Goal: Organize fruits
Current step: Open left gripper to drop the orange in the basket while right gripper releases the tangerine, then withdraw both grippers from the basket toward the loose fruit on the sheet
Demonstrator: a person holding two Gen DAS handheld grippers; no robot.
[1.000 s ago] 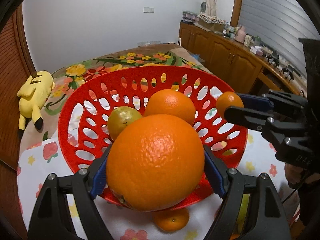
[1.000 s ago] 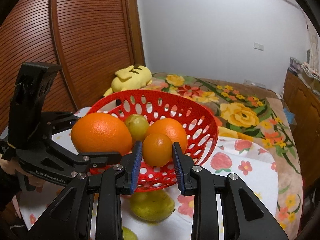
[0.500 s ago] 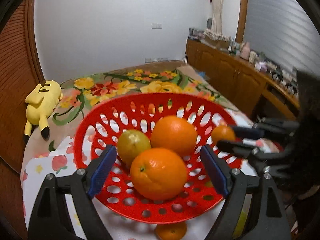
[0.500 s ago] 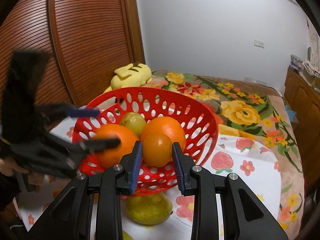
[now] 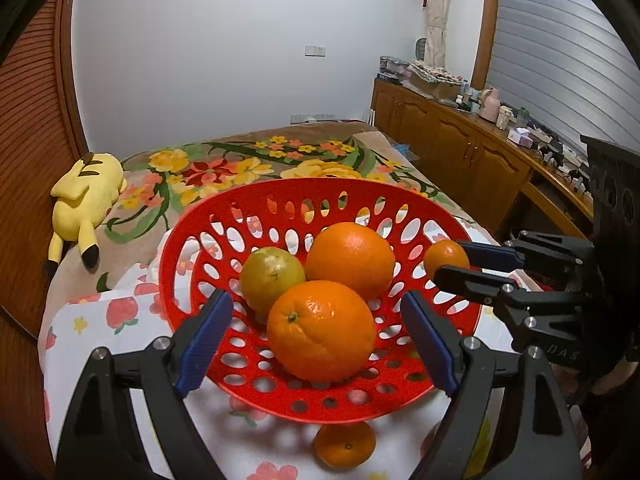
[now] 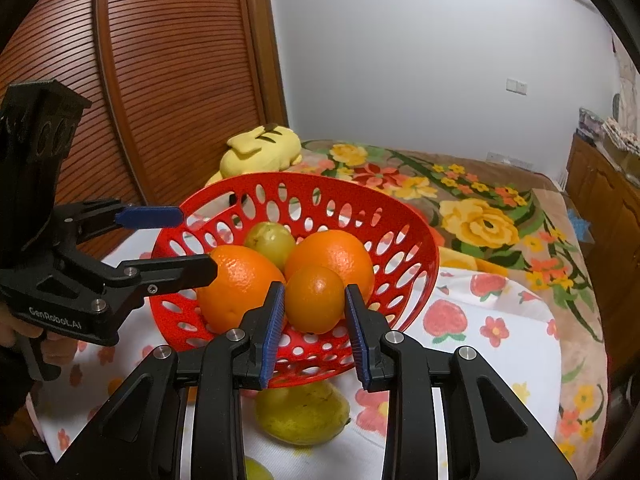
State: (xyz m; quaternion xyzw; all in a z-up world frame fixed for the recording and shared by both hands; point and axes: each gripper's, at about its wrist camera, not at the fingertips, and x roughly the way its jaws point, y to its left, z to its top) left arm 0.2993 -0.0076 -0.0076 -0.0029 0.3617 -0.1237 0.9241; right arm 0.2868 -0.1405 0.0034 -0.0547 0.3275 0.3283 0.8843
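Room: bedroom with white walls, a slatted wooden door at one side, a wooden sideboard (image 5: 460, 148) along the other.
Surface: bed (image 5: 248, 160) under a flowered blanket; a white strawberry-print cloth (image 6: 492, 320) is spread over its near end.
Basket: red perforated basket (image 5: 280, 204) stands on the cloth.
Basket contents: large orange (image 5: 320, 330) at the near side, second orange (image 5: 350, 254) behind it, a yellow-green round fruit (image 5: 272, 274) to their left; all three touch one another.
Left gripper: left gripper (image 5: 316, 344) is released, jaws wide apart on either side of the large orange and clear of it; nothing is held. Its blue pads hang over the basket's near rim.
Right gripper: right gripper (image 6: 314, 320) is clenched on a small orange (image 6: 314, 298), one blue pad pressed to each side.
Small orange, position: held over the basket's rim on the right gripper's side, not resting on anything; in the right wrist view it overlaps the second orange behind it.
Outside basket: a pear (image 6: 302, 412) lies on the cloth just below the basket's near edge in the right wrist view; a tangerine (image 5: 344, 446) lies on the cloth under the rim in the left wrist view.
Background: yellow plush toy (image 5: 84, 196) lies on the blanket near the door.
Person: a hand (image 6: 24, 340) grips the left gripper's handle.
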